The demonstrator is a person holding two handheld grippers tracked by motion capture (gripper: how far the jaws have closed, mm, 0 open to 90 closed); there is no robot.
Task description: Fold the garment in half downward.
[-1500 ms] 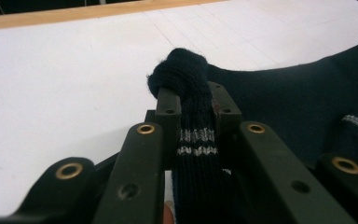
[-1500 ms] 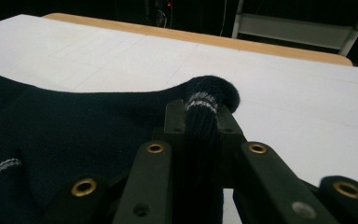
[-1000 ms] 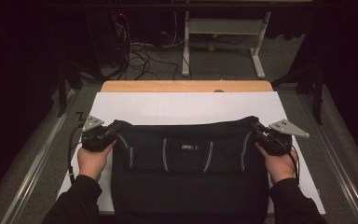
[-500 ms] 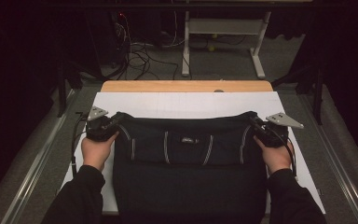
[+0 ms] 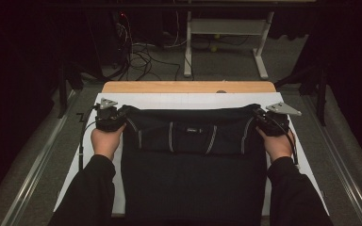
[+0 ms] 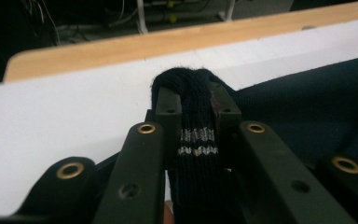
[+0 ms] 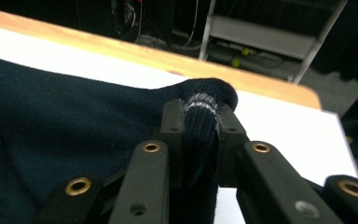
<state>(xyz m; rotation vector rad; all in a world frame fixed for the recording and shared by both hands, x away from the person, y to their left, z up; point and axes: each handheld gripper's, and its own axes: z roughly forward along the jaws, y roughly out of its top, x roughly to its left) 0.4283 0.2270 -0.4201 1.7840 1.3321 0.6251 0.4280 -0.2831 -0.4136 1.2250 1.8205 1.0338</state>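
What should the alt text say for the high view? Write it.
A person's two hands each hold a gripper clamped on a top corner of a dark sweater, left gripper and right gripper, the sweater spread flat on a white table. Beyond lie a wooden edge, cables and a metal frame.

garment [image 5: 193,165] lower edge cut off at frame bottom, small label [image 5: 194,130] unreadable, forearms cropped too

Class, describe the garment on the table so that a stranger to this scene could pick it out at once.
Find the white table with the wooden far edge. A dark knit sweater lies flat across it, pinched at its far corners by the left gripper and right gripper. Thin pale stripes mark it out.
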